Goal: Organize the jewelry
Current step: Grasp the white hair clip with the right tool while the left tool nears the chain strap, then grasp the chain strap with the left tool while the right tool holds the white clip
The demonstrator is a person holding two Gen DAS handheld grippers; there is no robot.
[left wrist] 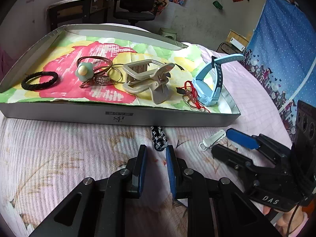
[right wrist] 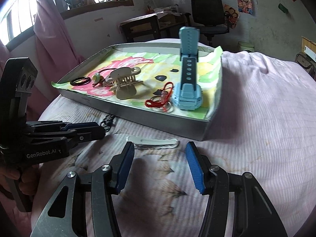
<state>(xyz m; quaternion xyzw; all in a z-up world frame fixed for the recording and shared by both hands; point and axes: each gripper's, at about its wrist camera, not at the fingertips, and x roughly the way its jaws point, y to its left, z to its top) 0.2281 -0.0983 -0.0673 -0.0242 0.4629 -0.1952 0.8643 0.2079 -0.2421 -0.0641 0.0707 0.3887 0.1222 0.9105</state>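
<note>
A shallow grey tray [left wrist: 122, 116] lined with flowered paper sits on the bed. It holds a black hair tie [left wrist: 39, 80], a green flower ring [left wrist: 85, 71], thin bangles [left wrist: 102, 67], a beige claw clip [left wrist: 146, 79], a red cord bracelet [left wrist: 190, 92] and a blue watch [left wrist: 211, 79]. A black-and-white patterned band [left wrist: 159, 138] lies on the bedspread just ahead of my open, empty left gripper [left wrist: 156, 152]. A white hair clip [right wrist: 156, 141] lies just beyond my open, empty right gripper [right wrist: 160, 148].
The pink quilted bedspread [right wrist: 256, 118] spreads around the tray. An office chair [left wrist: 136, 2] and a dark desk [left wrist: 79, 9] stand behind by the wall. A blue curtain [left wrist: 282, 45] hangs at the right.
</note>
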